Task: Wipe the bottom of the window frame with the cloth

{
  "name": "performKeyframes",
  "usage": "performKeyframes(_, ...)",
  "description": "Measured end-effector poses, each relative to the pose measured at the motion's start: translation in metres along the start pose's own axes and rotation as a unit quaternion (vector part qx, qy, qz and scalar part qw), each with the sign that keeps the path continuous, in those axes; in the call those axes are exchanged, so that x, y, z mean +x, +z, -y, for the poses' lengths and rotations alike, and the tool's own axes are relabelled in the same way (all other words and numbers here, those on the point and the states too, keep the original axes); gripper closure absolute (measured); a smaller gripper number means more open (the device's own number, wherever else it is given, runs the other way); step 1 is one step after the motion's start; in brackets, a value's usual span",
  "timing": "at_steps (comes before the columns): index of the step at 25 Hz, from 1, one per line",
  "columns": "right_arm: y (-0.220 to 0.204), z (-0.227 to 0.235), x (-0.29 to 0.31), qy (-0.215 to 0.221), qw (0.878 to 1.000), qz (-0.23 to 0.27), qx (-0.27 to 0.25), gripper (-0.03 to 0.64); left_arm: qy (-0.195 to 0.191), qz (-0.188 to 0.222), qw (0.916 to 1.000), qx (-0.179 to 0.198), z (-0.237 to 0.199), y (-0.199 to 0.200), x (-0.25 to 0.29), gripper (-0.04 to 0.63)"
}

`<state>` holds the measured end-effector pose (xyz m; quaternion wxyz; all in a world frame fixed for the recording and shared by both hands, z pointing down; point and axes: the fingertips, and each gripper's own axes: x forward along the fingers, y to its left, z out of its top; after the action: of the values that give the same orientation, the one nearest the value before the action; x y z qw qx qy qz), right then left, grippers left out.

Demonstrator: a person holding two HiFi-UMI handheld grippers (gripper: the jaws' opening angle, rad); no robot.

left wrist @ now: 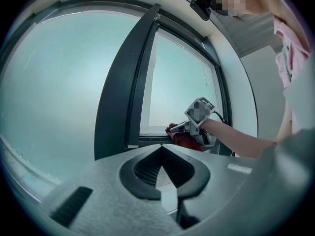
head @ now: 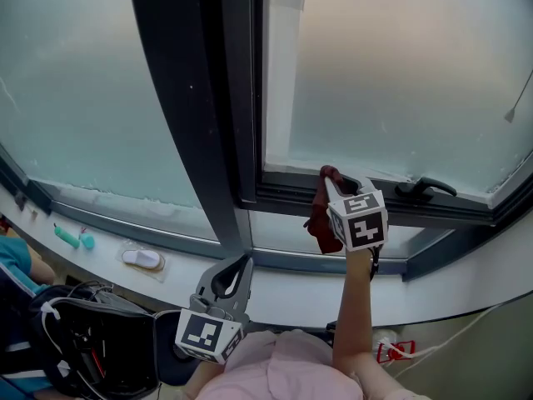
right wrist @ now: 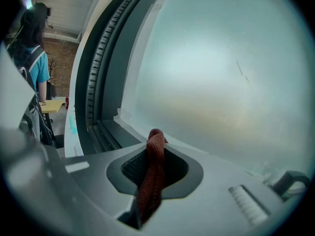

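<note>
At the bottom rail of the window frame (head: 287, 192), the right hand-held gripper (head: 331, 182) is clamped on the dark red cloth (head: 321, 223). A bunch of cloth pokes past the jaw tips right at the rail and the rest hangs down the frame's front. The black window handle (head: 425, 188) is near, on its right. The left hand-held gripper (head: 236, 265) is low over the white sill (head: 291, 294), jaws together with nothing between them, well apart from the cloth.
</note>
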<state>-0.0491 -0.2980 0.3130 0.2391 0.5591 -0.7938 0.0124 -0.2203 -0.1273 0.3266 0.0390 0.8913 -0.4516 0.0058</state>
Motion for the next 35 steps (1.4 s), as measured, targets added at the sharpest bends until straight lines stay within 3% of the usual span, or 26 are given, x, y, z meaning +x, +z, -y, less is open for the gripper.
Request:
performKeyframes(16, -0.013, 0.023, -0.006, -0.016, 0.999, -0.018, 0.031, 0.565, -0.010, 0.004, 0.9999, -0.009, -0.010, 0.008, 0.001, 0.598)
performKeyframes(24, -0.032, 0.061, -0.028, -0.063, 0.996, -0.026, 0.059, 0.565, -0.015, 0.000, 0.9998, -0.016, -0.007, 0.008, -0.003, 0.597)
performKeyframes(35, -0.046, 0.087, -0.042, -0.084, 0.994, -0.023, 0.067, 0.563, -0.024, 0.000, 0.9996, -0.014, 0.003, 0.004, -0.001, 0.597)
